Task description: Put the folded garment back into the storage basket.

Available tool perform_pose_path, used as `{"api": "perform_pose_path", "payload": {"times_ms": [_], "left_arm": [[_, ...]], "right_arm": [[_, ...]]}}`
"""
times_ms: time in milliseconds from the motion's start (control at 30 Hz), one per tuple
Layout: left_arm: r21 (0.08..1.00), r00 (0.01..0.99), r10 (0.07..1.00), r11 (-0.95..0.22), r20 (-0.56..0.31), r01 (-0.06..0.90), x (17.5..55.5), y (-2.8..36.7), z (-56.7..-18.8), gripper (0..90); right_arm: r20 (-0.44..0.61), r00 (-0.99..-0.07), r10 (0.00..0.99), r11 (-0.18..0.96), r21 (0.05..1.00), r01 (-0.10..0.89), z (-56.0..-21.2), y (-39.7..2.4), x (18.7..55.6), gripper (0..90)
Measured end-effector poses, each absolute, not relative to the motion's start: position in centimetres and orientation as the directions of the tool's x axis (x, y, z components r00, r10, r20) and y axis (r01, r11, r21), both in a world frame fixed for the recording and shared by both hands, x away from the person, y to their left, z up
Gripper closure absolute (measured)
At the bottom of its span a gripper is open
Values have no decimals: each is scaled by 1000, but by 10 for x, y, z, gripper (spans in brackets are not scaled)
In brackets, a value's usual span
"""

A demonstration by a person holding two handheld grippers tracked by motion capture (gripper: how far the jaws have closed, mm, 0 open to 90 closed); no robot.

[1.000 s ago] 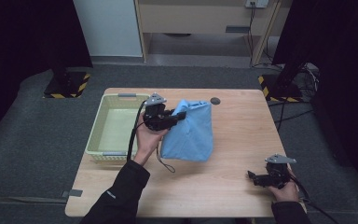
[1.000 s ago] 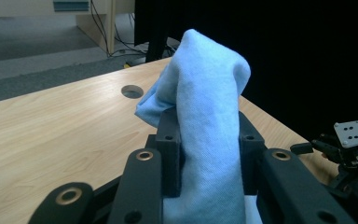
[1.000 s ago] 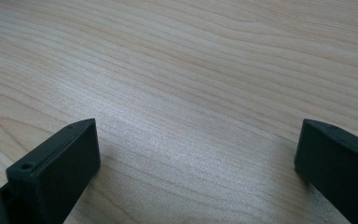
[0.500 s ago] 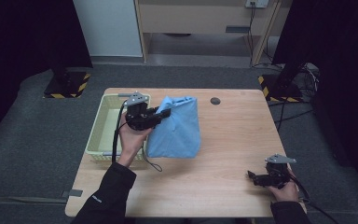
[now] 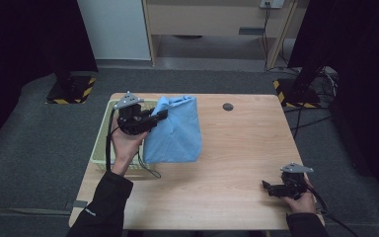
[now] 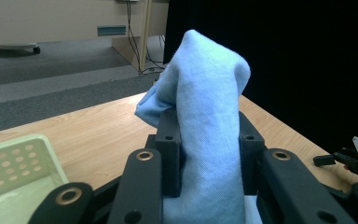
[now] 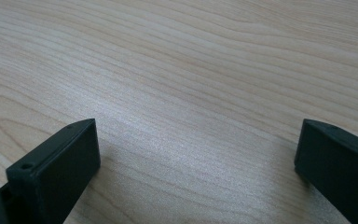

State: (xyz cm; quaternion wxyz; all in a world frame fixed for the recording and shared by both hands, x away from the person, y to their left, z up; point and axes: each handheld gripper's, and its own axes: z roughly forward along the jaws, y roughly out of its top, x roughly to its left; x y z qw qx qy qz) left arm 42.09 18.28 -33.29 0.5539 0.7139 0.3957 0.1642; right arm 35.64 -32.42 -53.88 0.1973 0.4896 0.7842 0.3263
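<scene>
The left gripper (image 5: 159,117) had its fingers (image 6: 170,149) squeezed tight on a fold of the blue cloth (image 5: 175,132). In the left gripper view the cloth stood up between the two black fingers and poked out above them. The hand held the cloth up high at the far left part of the counter (image 5: 237,148), so most of it hung down in a tent shape, and its bottom edge seemed to touch the wood. Just to the left of the cloth sat the pale green basket (image 5: 100,148), at the left edge of the counter. The hand and the cloth hid much of the basket, so what was inside could not be told for sure; the part that showed in the left gripper view looked bare. The job looked about half done: the cloth was picked up and was right next to the basket, but it was not inside yet. It looked like the cloth was to go over the rim and be let go. The right gripper (image 5: 271,188) lay low on the near right corner, well away from the cloth. Its fingers (image 7: 56,163) were wide apart and held nothing.
</scene>
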Motion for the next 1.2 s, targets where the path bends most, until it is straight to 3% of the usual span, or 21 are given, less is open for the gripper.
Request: {"api": "perform_pose_path", "payload": {"times_ms": [1200], "left_arm": [[927,563,810,-68,-164,368,412,232,-309,698]], "right_arm": [[10,-443,897,308,705,639,-539,-324,356,2]]}}
